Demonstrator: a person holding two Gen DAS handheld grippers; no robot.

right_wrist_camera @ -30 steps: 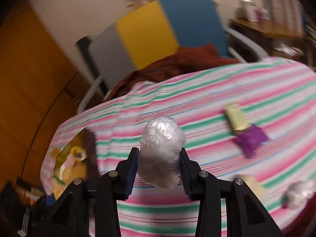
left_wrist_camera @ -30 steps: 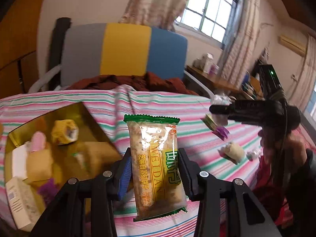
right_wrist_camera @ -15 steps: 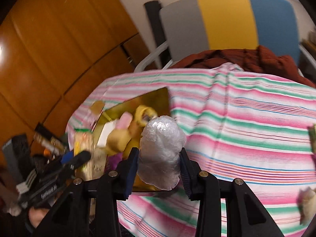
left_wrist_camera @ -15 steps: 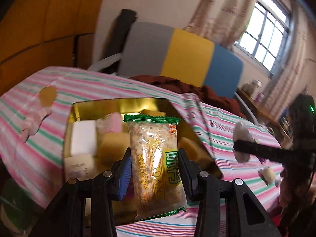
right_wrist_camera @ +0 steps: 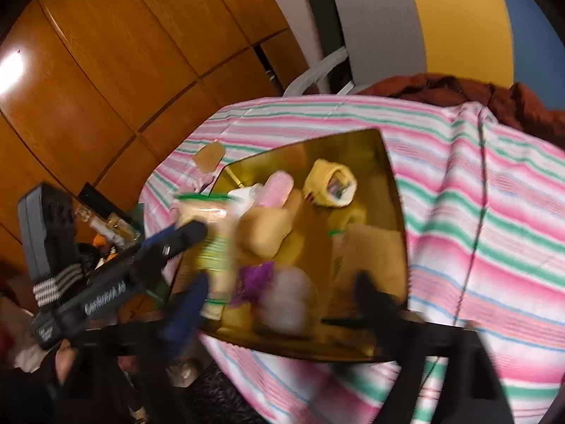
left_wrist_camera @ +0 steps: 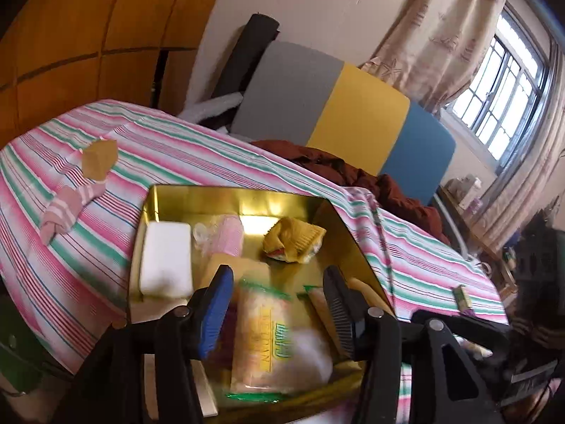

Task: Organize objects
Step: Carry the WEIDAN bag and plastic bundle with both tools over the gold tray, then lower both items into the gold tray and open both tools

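A gold tin box [left_wrist_camera: 247,199] [right_wrist_camera: 370,148] sits on the striped tablecloth, holding several snacks. My left gripper [left_wrist_camera: 279,304] is open over the tin's near end; the green-edged snack packet [left_wrist_camera: 265,339] is below it, between the spread jaws, blurred. It also shows in the right wrist view [right_wrist_camera: 212,240] by the left gripper [right_wrist_camera: 190,258]. My right gripper [right_wrist_camera: 279,300] is open over the tin; the clear-wrapped white ball [right_wrist_camera: 286,300] is blurred between its spread jaws, low in the tin.
A pink striped candy [left_wrist_camera: 67,208] and a tan wrapper [left_wrist_camera: 99,157] lie on the cloth left of the tin. A small green packet [left_wrist_camera: 461,296] lies to the right. A grey, yellow and blue chair [left_wrist_camera: 339,113] with brown cloth stands behind.
Both grippers have moved over the tin and opened. The snack packet and the wrapped ball have left the jaws and are dropping into the tin.
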